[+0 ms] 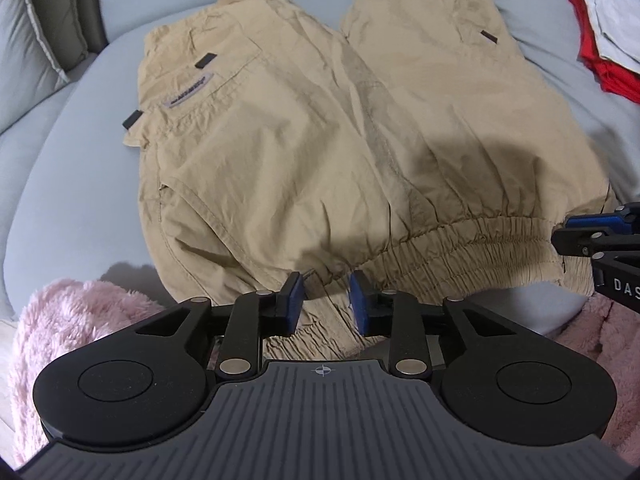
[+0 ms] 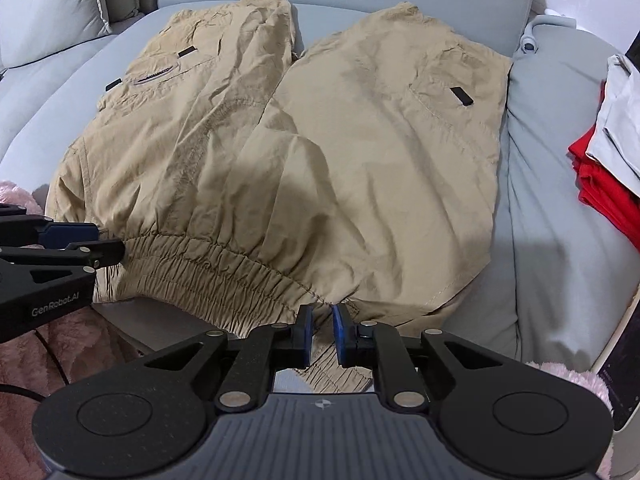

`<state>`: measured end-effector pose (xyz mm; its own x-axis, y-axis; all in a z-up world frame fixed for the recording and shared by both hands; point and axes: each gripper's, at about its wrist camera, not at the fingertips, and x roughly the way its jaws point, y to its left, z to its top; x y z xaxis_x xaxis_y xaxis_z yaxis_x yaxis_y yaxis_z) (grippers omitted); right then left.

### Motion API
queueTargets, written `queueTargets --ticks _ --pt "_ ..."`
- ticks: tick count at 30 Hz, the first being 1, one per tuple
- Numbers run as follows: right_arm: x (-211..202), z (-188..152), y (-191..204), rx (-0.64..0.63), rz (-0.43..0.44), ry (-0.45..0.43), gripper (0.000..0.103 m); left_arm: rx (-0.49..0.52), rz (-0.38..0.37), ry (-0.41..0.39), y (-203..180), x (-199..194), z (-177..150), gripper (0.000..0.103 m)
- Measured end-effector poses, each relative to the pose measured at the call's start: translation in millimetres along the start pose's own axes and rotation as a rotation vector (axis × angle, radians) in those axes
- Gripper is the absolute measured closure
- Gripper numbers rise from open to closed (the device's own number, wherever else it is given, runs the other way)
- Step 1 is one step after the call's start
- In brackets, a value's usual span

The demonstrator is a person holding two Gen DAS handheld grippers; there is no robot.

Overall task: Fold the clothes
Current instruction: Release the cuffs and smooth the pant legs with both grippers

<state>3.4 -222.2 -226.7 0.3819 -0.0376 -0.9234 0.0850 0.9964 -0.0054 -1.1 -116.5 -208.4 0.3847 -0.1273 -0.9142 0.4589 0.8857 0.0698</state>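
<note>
A pair of tan shorts [image 1: 320,128] lies spread on a grey sofa seat [image 1: 60,152], legs pointing away, elastic waistband [image 1: 460,248] nearest me. My left gripper [image 1: 326,300] sits at the waistband's left end with its jaws partly apart and tan cloth between them. My right gripper [image 2: 321,330] has its jaws close together on the waistband's right end. The shorts [image 2: 320,152] and waistband [image 2: 208,272] fill the right wrist view. Each gripper shows in the other's view, the right gripper [image 1: 576,236] at the right edge and the left gripper [image 2: 100,240] at the left edge.
A pink fluffy blanket [image 1: 80,320] lies along the near edge, also in the right wrist view [image 2: 60,352]. Folded red clothes [image 2: 600,184] under a white garment [image 2: 620,120] sit on the right. A grey cushion [image 1: 36,24] stands at the back left.
</note>
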Motion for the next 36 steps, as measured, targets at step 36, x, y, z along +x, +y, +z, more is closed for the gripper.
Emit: queueTargets --ticks 36 --pt "-1.0 -6.3 -0.2 -0.015 -0.008 0.005 0.09 0.023 0.003 0.032 -4.4 0.8 -7.2 0.07"
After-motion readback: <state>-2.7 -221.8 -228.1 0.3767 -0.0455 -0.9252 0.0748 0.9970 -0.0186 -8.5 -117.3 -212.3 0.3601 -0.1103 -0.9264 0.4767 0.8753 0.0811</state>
